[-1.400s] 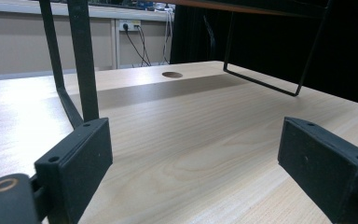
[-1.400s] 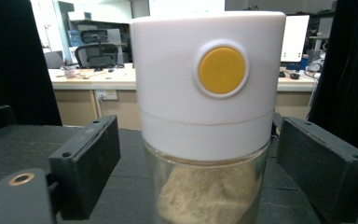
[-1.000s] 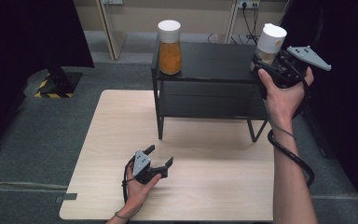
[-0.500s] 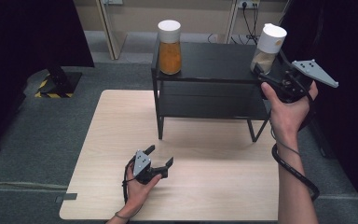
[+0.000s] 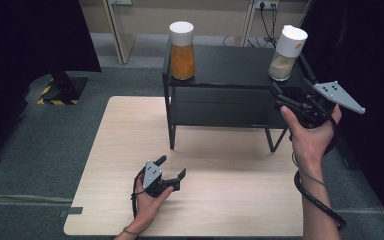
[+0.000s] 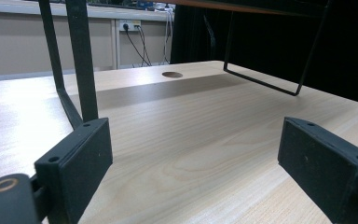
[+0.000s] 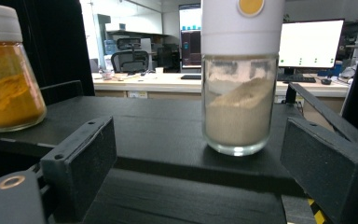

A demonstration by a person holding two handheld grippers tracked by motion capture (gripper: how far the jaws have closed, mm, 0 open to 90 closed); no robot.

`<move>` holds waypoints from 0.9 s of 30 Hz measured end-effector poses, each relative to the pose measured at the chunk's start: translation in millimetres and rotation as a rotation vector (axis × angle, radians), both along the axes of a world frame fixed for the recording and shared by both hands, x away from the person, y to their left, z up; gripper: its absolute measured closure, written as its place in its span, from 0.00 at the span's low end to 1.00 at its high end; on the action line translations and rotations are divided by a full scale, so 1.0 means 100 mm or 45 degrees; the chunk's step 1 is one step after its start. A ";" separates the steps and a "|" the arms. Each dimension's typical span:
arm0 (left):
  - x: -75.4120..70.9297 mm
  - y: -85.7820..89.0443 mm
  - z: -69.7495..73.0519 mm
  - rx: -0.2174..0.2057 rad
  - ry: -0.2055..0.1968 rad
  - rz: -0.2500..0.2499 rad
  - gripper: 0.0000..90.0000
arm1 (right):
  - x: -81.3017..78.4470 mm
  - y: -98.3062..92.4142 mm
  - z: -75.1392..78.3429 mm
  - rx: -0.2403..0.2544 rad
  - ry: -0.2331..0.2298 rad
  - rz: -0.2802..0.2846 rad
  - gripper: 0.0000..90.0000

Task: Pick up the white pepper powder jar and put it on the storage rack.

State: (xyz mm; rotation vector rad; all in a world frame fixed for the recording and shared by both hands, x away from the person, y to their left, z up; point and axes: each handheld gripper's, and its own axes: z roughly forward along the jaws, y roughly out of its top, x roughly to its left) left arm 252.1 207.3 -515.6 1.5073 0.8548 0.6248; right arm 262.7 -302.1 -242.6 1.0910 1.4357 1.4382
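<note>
Right tongs (image 5: pixel 285 102) gaping, just short of the beige-powder jar (image 5: pixel 287 54) at the right end of the black shelf (image 5: pixel 230 67); orange-powder jar (image 5: pixel 182 50) at its left end. Left tongs (image 5: pixel 171 167) apart, resting on the light wood bench (image 5: pixel 220 165). Grey carpet floor (image 5: pixel 55 140), wall sockets (image 5: pixel 265 5) behind.

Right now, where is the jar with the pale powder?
The pale jar stands on the black shelf at its right end in the high view, just beyond the open right gripper; the orange jar stands at the left end.
</note>
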 end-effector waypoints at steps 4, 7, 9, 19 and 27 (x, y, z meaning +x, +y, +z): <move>0.00 0.00 0.00 0.002 0.000 0.001 0.11 | -0.06 -0.02 -0.09 -0.003 0.008 0.006 0.12; 0.00 0.00 0.00 0.001 0.000 0.001 0.11 | -0.09 -0.04 -0.16 -0.003 0.020 0.011 0.12; 0.00 0.00 0.00 0.000 0.000 0.000 0.11 | -0.12 -0.06 -0.21 -0.002 0.024 0.013 0.12; 0.00 -0.01 -0.01 -0.005 -0.002 0.002 0.11 | -0.24 -0.09 -0.44 -0.012 0.036 0.039 0.12; 0.00 -0.01 0.00 -0.004 -0.002 0.001 0.11 | -0.30 -0.09 -0.65 -0.030 0.037 0.087 0.12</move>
